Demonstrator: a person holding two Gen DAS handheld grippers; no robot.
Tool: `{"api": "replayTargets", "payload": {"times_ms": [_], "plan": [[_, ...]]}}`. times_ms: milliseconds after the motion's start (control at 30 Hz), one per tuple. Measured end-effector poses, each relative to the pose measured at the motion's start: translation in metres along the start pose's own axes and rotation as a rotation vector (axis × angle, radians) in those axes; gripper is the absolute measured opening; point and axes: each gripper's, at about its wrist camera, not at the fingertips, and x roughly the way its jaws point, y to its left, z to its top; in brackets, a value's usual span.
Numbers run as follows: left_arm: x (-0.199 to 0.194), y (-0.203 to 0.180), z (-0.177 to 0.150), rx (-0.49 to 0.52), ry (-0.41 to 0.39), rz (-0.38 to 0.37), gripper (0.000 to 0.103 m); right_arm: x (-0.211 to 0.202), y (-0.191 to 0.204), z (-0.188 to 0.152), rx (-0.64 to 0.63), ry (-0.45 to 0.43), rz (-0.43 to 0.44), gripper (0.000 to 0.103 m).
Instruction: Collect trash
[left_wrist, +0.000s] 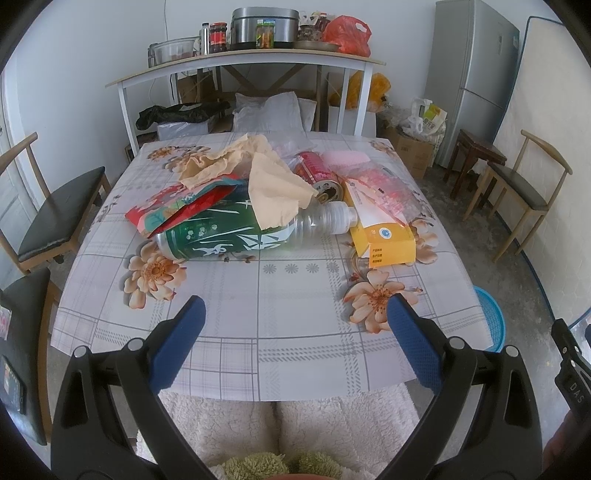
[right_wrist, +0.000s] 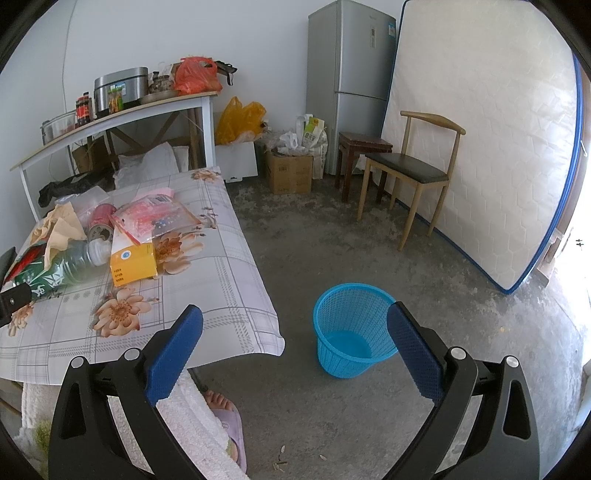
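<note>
Trash lies in a heap on the flowered table (left_wrist: 258, 295): a plastic bottle with a green label (left_wrist: 236, 232) on its side, beige crumpled paper (left_wrist: 273, 184), a red wrapper (left_wrist: 173, 210), a red can (left_wrist: 317, 173), a yellow box (left_wrist: 384, 236) and a pink clear bag (left_wrist: 384, 184). My left gripper (left_wrist: 295, 325) is open and empty over the table's near edge, short of the heap. My right gripper (right_wrist: 295, 336) is open and empty, off the table's right side, above the floor near an empty blue basket (right_wrist: 351, 328). The heap also shows in the right wrist view, with the yellow box (right_wrist: 133, 266).
Chairs stand left (left_wrist: 55, 214) and right (right_wrist: 410, 170) of the table. A white shelf table (left_wrist: 236, 62) with pots and jars is behind. A fridge (right_wrist: 351, 81), a mattress (right_wrist: 498, 147), a stool (right_wrist: 362, 144) and boxes (right_wrist: 288, 170) line the far wall.
</note>
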Motion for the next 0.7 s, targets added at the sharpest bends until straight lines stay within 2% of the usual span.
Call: {"api": "replayTargets", "payload": {"times_ms": [567, 700], "plan": [[0.001, 0.001, -0.003, -0.001, 0.004, -0.002, 0.095, 0.001, 0.002, -0.001, -0.004, 0.001, -0.002, 0.097], [0.008, 0.004, -0.015, 0.003, 0.008, -0.005, 0.095, 0.001, 0.002, -0.001, -0.003, 0.002, -0.003, 0.097]]}}
